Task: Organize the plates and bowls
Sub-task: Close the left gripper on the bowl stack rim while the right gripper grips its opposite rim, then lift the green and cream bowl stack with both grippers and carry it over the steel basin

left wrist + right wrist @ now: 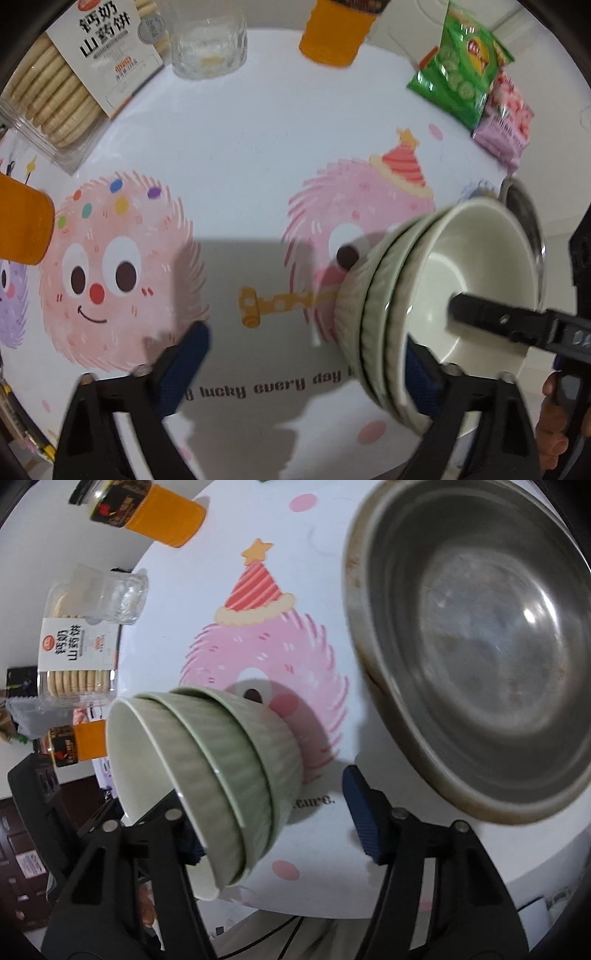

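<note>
A stack of three nested pale green ribbed bowls (402,295) is tipped on its side above the table's front right. It also shows in the right wrist view (229,768). My left gripper (306,373) is open, its right finger against the stack's rim. My right gripper (273,819) is open, with its left finger inside the top bowl; that finger shows in the left wrist view (491,317). A large steel bowl (476,657) stands upright on the table to the right of the stack.
The round table has a cartoon cloth (229,155). At the back stand a biscuit box (70,70), a glass cup (207,40), an orange jar (336,33) and snack packets (461,70). Another orange jar (22,221) is at the left.
</note>
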Motion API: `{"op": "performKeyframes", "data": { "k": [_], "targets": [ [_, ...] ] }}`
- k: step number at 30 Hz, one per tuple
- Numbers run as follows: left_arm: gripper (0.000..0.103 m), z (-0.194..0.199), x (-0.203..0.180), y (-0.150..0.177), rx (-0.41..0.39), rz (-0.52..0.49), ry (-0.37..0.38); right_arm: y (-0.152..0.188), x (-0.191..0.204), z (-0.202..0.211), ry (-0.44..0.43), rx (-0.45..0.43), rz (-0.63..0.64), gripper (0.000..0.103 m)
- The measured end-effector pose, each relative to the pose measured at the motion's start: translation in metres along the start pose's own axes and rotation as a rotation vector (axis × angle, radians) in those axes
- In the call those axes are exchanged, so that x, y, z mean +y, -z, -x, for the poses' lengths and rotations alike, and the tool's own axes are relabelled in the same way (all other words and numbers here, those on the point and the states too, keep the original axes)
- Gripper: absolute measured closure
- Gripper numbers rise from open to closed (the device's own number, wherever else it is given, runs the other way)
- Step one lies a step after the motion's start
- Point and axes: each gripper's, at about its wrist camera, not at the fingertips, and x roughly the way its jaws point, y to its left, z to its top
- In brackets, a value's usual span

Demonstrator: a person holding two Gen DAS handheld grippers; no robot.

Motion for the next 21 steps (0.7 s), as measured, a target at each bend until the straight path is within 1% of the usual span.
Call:
{"op": "performKeyframes", "data": {
  "k": [1,2,3,5,6,7,8,9,11,13,15,17,21],
  "targets": [
    [0.029,0.002,-0.001,-0.002,-0.008,0.001,0.022,-0.001,0.002,-0.001,-0.011,0.007,0.008,0.055],
    [0.045,0.003,-0.002,-0.005,-0.01,0.001,0.044,-0.002,0.006,-0.001,-0.025,0.013,0.021,0.06],
    [0.053,0.005,-0.005,-0.007,-0.012,-0.003,0.072,-0.003,0.01,-0.001,-0.003,0.013,0.041,0.06],
    [0.084,0.007,-0.02,-0.01,-0.008,-0.045,0.086,-0.004,0.016,0.0,0.024,0.021,0.073,0.06],
    [0.086,0.008,-0.026,-0.012,-0.008,-0.063,0.083,-0.004,0.018,0.0,0.034,0.027,0.086,0.06],
    [0.086,0.009,-0.036,-0.012,-0.011,-0.105,0.028,-0.004,0.019,0.0,0.044,0.03,0.097,0.062],
    [0.086,0.009,-0.038,-0.012,-0.012,-0.118,0.013,-0.004,0.022,0.001,0.064,0.029,0.112,0.063],
    [0.086,0.008,-0.038,-0.013,-0.012,-0.114,0.016,-0.004,0.024,0.002,0.08,0.029,0.127,0.065],
    [0.086,0.007,-0.03,-0.015,-0.005,-0.081,0.051,-0.003,0.028,0.005,0.11,0.031,0.151,0.07],
    [0.087,0.008,-0.03,-0.014,-0.004,-0.084,0.049,-0.004,0.027,0.005,0.119,0.038,0.153,0.075],
    [0.087,0.008,-0.035,-0.014,-0.007,-0.097,0.023,-0.004,0.029,0.005,0.133,0.038,0.161,0.076],
    [0.087,0.008,-0.034,-0.014,-0.007,-0.086,0.03,-0.003,0.031,0.005,0.151,0.035,0.166,0.077],
    [0.087,0.008,-0.034,-0.012,-0.002,-0.085,0.028,-0.003,0.03,0.003,0.154,0.039,0.156,0.078]
  ]
}}
